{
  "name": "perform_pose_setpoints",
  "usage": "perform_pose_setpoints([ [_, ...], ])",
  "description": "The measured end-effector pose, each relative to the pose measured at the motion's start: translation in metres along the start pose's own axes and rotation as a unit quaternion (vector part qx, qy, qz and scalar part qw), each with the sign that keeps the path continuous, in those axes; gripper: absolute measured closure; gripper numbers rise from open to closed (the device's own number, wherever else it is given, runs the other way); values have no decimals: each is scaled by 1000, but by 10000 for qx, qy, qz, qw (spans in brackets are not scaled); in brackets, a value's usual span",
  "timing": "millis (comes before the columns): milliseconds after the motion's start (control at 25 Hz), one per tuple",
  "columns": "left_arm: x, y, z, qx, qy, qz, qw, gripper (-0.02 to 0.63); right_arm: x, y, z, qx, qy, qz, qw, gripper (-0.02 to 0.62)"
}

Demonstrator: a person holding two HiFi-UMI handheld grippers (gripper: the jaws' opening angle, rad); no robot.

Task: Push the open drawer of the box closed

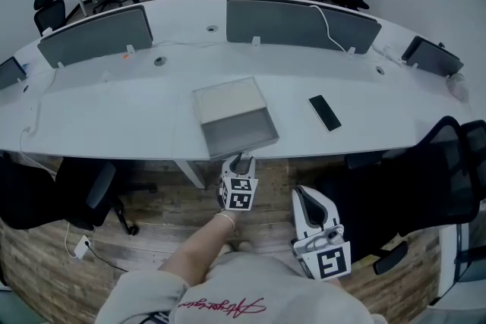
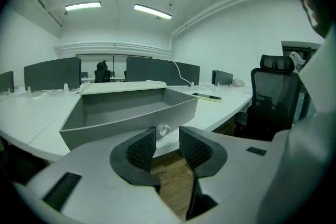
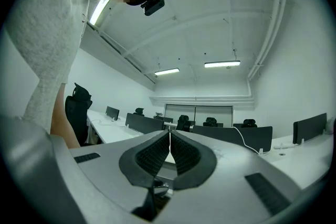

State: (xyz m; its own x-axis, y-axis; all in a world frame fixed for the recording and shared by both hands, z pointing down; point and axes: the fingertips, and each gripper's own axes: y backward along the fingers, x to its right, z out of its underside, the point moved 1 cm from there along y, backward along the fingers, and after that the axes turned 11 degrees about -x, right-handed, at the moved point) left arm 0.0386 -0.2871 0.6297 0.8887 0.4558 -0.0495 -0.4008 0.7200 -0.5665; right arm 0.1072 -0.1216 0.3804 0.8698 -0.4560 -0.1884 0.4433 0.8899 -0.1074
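Head view looks down on a grey box [image 1: 228, 97] near the front edge of the bench [image 1: 114, 114]. Its drawer [image 1: 241, 131] is pulled out toward the person, so the front face can be pushed from that side. The left claw [image 1: 241, 163] sits just in front of that face, jaws apart and gripping nothing. In the left gripper view the drawer's small clear knob [image 2: 164, 128] lies straight ahead of the gap — close, but whether it is touched I cannot tell. Open jaws suit a push, I judge, straddling the knob. The right claw [image 1: 304, 197] hangs back, off to the left claw's right, jaws closed together on nothing — probably idle.
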Motion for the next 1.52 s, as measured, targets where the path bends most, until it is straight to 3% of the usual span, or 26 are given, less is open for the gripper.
perform_pose_setpoints([
  [240,-3,-6,2,-19,158,-95,9998,479,1,1,6,-55,-49,10,10000,577],
  [480,-6,-8,-2,47,749,-301,9967,526,6,0,10,-116,-102,8,9999,577],
  [680,-6,-10,0,-56,953,-286,9950,529,7,-1,13,-134,-149,-16,9998,577],
  [1040,-14,-11,-7,-26,729,-313,9968,531,7,-4,15,-155,-210,-54,9996,577],
  [1520,-27,-19,-22,-12,724,-280,9970,531,7,-8,14,-140,-219,-70,9996,577],
])
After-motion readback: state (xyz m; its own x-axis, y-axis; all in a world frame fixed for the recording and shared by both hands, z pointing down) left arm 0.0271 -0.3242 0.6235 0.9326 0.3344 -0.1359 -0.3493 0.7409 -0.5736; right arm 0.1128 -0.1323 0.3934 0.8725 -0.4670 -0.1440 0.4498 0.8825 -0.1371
